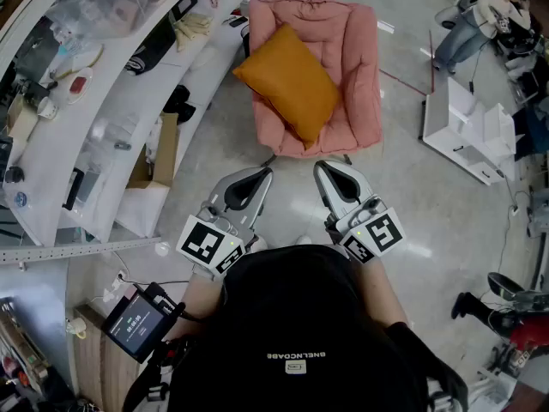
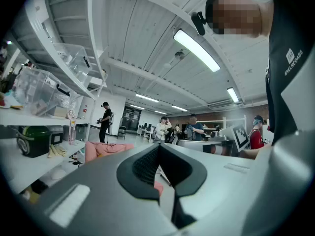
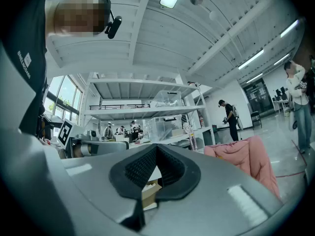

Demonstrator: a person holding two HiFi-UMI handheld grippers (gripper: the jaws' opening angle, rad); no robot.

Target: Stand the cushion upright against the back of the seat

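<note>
An orange cushion (image 1: 287, 80) lies slantwise across a pink padded seat (image 1: 360, 67) on the floor ahead of me. My left gripper (image 1: 261, 175) and right gripper (image 1: 327, 169) are held side by side, level, a short way in front of the seat's near edge. Both are shut with nothing between the jaws. In the left gripper view the shut left gripper (image 2: 158, 147) points past the pink seat (image 2: 104, 149). The right gripper view has the shut right gripper (image 3: 156, 148) in front, with the seat (image 3: 246, 161) to its right. Neither gripper view shows the cushion.
Long white shelves (image 1: 103, 118) loaded with boxes and clutter run along the left, with a cardboard box (image 1: 159, 149) on the floor beside them. A low white shelf unit (image 1: 467, 127) stands to the right. People (image 1: 480, 15) are at the far right.
</note>
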